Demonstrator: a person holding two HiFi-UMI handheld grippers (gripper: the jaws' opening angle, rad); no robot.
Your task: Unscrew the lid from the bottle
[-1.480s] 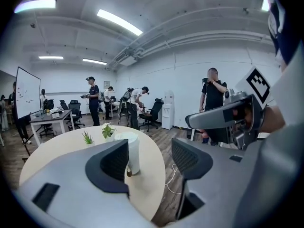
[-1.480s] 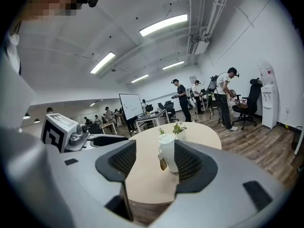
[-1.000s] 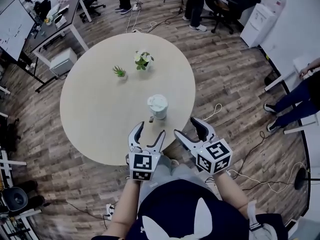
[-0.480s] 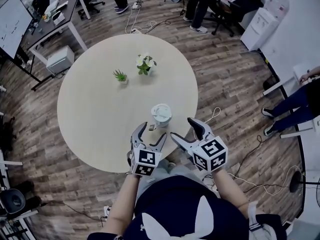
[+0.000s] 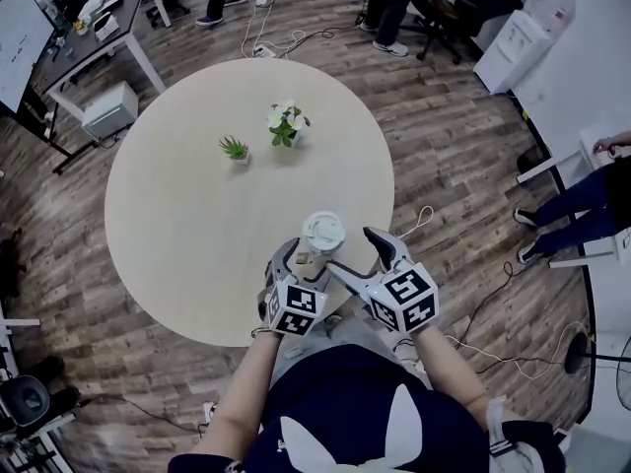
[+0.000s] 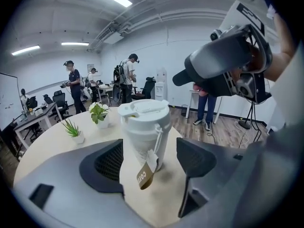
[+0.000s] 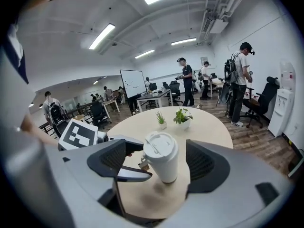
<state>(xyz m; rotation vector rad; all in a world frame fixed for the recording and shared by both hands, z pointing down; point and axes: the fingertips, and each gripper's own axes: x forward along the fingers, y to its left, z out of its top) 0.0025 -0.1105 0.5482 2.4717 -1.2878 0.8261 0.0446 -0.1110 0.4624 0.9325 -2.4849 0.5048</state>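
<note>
While newly widened about bottle [image 5: 323, 233], left tool [image 5: 301, 259], right tool [image 5: 350, 247] over round office table [image 5: 197, 215].

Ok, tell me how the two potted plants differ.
The spiky plant is smaller, with thin pointed leaves; the leafy plant is bushier, with broad leaves and pale blooms. In the head view the spiky plant sits left of the leafy plant. Both stand in small white pots.

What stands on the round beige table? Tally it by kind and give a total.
White cylindrical bottle with lid: 1
Small green potted plants in white pots: 2
Total: 3
</note>
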